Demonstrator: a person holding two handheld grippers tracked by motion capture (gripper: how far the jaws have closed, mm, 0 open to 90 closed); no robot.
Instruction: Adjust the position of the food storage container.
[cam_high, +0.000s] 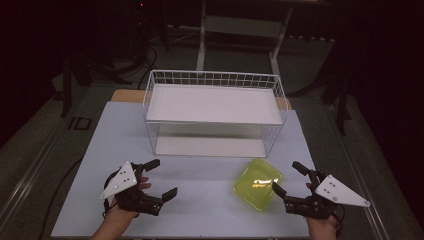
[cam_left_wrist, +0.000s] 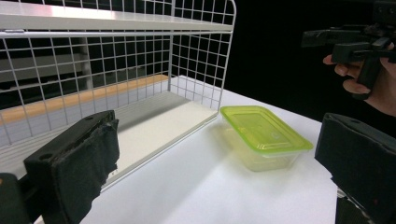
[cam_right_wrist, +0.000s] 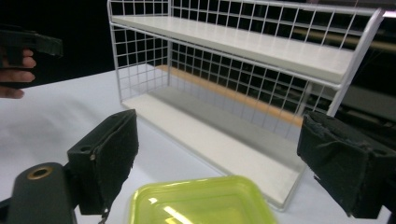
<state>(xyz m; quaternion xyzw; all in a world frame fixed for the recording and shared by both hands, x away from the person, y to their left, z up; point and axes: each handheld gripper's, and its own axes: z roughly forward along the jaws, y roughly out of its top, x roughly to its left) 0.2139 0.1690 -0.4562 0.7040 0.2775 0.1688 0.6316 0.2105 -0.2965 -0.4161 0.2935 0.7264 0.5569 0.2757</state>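
On worktop (cam_high: 200, 200), before wire shelf (cam_high: 214, 112): lidded green box (cam_high: 257, 184) | light, stiff, slippery plastic, likely | grip rim edges | left gripper (cam_high: 160, 180) and right gripper (cam_high: 289, 177) fingers apart, empty

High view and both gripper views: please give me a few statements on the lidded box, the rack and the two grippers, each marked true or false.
1. The yellow-green lidded plastic box sits on the white table. True.
2. The box stands on the lower shelf of the white wire rack. False: it is in front of the rack.
3. The right gripper has open jaws. True.
4. The left gripper grips the box. False: it is open, apart from it.
5. The box's lid is off. False: it is on.
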